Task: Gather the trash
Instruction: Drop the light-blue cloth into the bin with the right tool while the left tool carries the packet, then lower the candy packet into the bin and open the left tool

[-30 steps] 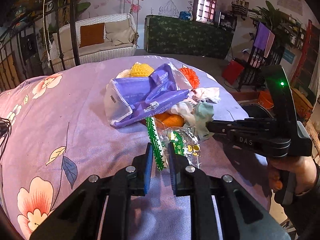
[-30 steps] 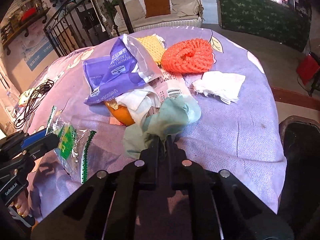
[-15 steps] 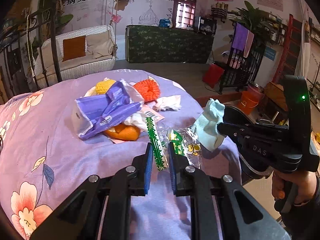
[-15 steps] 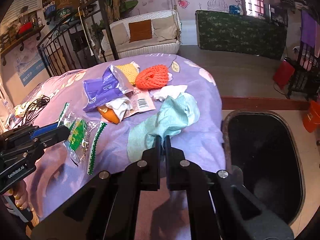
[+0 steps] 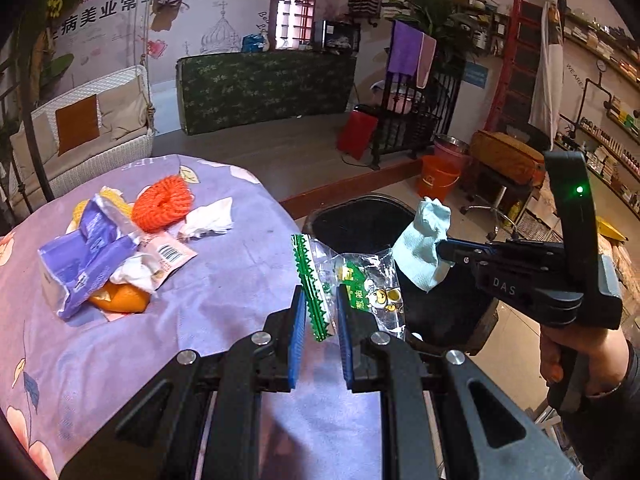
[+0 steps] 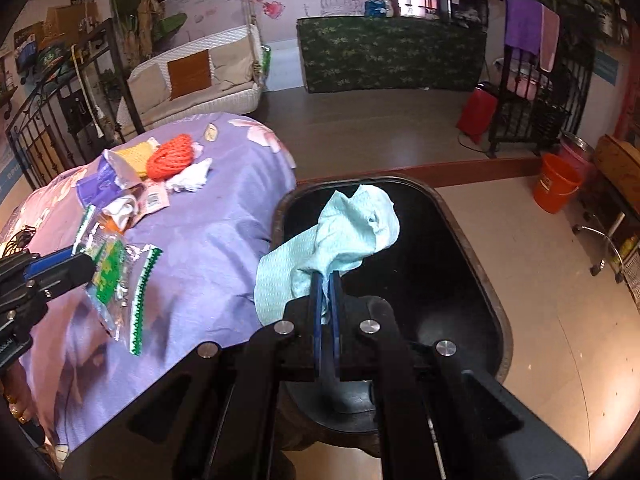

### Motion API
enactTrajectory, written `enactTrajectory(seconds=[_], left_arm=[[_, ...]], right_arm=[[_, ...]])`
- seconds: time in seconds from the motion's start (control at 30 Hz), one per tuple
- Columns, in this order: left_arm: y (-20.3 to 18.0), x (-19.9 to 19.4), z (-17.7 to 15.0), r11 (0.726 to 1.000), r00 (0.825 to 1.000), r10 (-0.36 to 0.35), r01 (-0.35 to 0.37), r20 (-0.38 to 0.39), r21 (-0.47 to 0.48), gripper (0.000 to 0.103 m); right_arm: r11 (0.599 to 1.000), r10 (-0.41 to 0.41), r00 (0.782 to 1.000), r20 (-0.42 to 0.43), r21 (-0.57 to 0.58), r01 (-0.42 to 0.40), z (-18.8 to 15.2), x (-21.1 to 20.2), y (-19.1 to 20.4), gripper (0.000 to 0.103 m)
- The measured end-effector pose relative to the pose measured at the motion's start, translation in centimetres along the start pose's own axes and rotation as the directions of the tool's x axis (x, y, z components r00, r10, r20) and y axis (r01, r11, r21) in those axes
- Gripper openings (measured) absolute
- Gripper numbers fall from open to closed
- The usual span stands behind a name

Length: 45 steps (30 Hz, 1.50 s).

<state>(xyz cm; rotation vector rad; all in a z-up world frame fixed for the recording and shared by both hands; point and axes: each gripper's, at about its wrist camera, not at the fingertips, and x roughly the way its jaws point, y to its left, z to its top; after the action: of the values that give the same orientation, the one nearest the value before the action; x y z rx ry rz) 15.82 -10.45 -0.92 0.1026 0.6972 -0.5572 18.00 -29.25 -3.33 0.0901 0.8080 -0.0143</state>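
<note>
Pale-green tissue (image 6: 352,232) is pinched tight between the blue pads of my right gripper (image 6: 325,304), its loose folds flopping forward and to both sides. It hangs directly over the black bin (image 6: 472,240) that stands on the floor against the table's edge, so I judge that letting go would drop it straight in. What I can see of the bin's inside is dark and bare; anything deeper is hidden behind the gripper.

My left gripper (image 5: 318,320) is closed to a narrow gap on a clear snack wrapper (image 5: 360,280) with a green zigzag seal, whose long axis runs upright between the pads. It sits at the table's edge with the bin just beyond and to the right, so the right hand is the nearer one and this hand needs a short carry further right.

On the purple floral cloth (image 5: 224,288) lie an orange foam net (image 5: 164,204), white tissue (image 5: 210,218), a purple packet (image 5: 86,256) and orange peel (image 5: 120,300).
</note>
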Motion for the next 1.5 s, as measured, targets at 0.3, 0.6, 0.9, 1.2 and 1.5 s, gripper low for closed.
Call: enactTrajectory(seconds=[0.3, 0.6, 0.9, 1.2, 1.5], left_arm=[[-2.9, 2.9, 1.1, 0.997, 0.997, -0.056, 0.058, -0.045, 0.043, 0.016], [-4.3, 5.5, 1.5, 0.994, 0.993, -0.067, 0.074, -0.096, 0.078, 0.016], [-4.8, 7.0, 2.1, 0.993, 0.991, -0.062, 0.073, -0.119, 0.096, 0.016], [-5.9, 9.0, 3.0, 0.99, 0.986, -0.069, 0.086, -0.15, 0.111, 0.016], [-7.4, 11.6, 3.3, 0.986, 0.976, -0.077, 0.105, -0.204, 0.131, 0.016]], right_arm=[[0.989, -0.12, 0.984, -0.132, 0.068, 0.13, -1.5, 4.0, -5.5, 0.005], [0.985, -0.134, 0.969, -0.207, 0.077, 0.153, -2.2, 6.5, -7.2, 0.01], [0.988, -0.131, 0.983, -0.128, 0.069, 0.14, -2.4, 5.0, -5.9, 0.059], [0.984, -0.148, 0.987, -0.062, 0.095, 0.153, -2.9, 2.2, -5.5, 0.064], [0.979, -0.159, 0.986, -0.045, 0.121, 0.164, -3.6, 0.1, -6.1, 0.064]])
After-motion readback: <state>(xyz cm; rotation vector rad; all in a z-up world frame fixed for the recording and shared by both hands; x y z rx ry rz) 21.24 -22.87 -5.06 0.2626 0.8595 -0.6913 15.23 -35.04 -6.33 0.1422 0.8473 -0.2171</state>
